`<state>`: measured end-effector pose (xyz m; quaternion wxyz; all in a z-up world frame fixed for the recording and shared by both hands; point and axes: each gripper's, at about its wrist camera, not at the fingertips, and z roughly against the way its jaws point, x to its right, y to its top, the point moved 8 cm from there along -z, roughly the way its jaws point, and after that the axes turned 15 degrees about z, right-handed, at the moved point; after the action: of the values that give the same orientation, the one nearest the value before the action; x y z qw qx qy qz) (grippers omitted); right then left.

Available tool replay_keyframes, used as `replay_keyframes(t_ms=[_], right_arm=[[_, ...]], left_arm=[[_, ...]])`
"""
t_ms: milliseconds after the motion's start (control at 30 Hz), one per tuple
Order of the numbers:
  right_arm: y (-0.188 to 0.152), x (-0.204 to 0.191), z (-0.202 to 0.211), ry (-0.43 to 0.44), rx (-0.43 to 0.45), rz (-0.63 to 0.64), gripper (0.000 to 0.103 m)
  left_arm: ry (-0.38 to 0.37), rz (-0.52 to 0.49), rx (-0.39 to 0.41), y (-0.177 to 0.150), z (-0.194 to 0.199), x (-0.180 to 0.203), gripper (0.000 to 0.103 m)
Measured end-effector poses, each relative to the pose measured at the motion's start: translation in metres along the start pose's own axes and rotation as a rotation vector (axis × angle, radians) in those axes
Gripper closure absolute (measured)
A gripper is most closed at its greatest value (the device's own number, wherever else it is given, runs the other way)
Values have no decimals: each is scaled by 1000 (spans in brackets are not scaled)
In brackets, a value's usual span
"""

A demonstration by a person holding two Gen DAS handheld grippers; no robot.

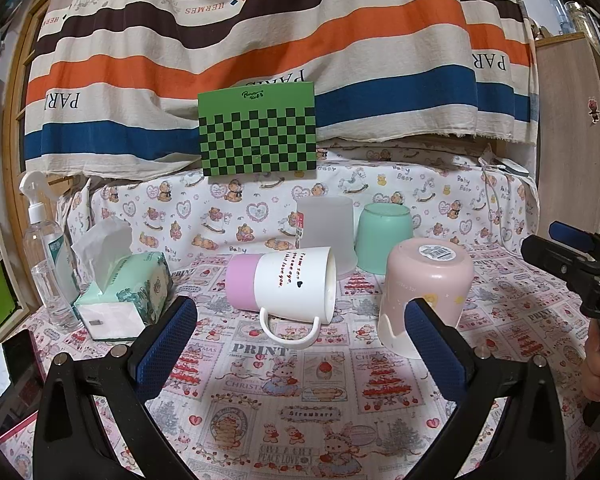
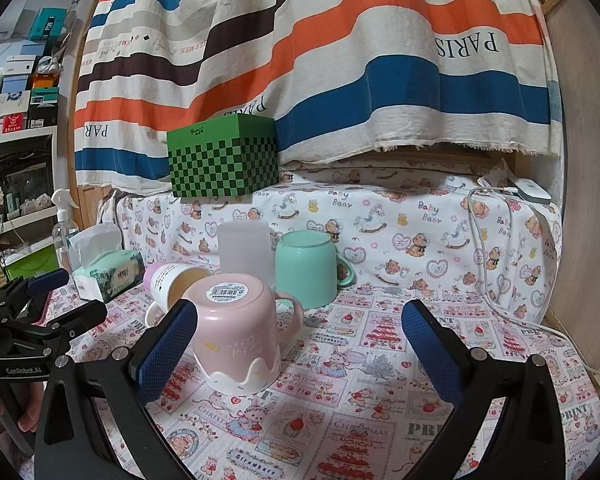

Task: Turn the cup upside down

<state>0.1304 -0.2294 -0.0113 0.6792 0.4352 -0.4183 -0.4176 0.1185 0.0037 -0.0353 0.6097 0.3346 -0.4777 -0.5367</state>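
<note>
A white mug with a pink base (image 1: 284, 282) lies on its side on the printed tablecloth, mouth to the right, handle toward me; it also shows in the right wrist view (image 2: 172, 280). A pink cup (image 1: 424, 292) (image 2: 240, 328) stands upside down to its right. A translucent cup (image 1: 328, 232) (image 2: 246, 246) and a mint-green cup (image 1: 384, 240) (image 2: 306, 268) stand upside down behind. My left gripper (image 1: 302, 332) is open and empty, just in front of the lying mug. My right gripper (image 2: 300, 340) is open and empty, its left finger beside the pink cup.
A tissue box (image 1: 124, 300) and a clear spray bottle (image 1: 48, 264) stand at the left. A green checkered box (image 1: 258, 134) sits on the raised ledge behind. A white cable (image 2: 500, 280) runs down the right side. A striped cloth hangs behind.
</note>
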Motion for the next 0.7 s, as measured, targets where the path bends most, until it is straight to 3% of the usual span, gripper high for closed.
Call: replay_keyframes(t_ms=[700], right_arm=[[0, -2, 0, -1, 0, 3, 0]], left_arm=[[1, 1, -1, 0, 0, -2, 0]])
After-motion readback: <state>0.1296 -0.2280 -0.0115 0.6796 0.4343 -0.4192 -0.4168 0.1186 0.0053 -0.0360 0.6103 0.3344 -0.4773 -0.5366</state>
